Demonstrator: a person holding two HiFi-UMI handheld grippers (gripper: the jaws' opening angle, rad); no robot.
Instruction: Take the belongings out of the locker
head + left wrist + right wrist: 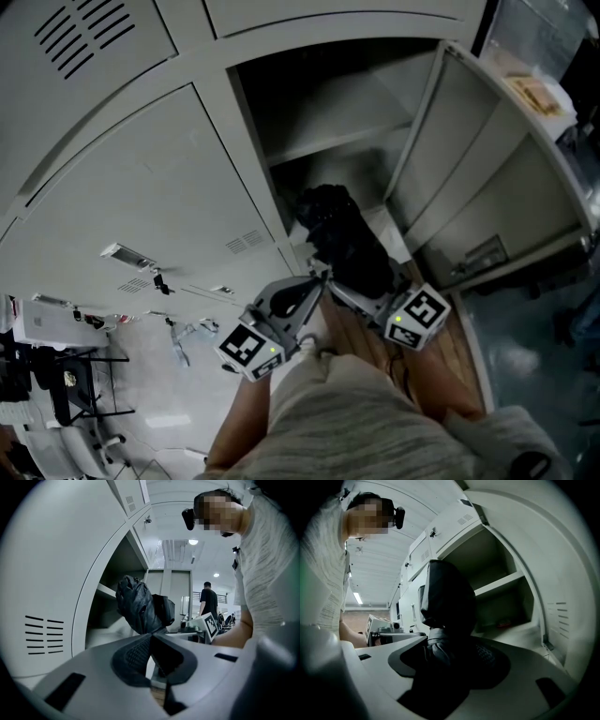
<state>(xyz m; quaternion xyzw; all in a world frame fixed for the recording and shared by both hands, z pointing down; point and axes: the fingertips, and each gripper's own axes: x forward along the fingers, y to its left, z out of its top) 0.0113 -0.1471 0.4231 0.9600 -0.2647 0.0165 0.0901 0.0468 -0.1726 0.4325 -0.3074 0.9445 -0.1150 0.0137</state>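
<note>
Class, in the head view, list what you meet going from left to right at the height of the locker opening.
closed locker door → black bag → open locker door

Pale grey heathered short-sleeved shirt (375, 422) at lower centre of the head view; black camera (398, 517) strapped on the head.

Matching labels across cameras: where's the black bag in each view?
Head view: black bag at centre, just below the open compartment.
Left gripper view: centre, right of the opening.
Right gripper view: centre, left of the opening.
Shared landmark: the locker shelf.
</note>
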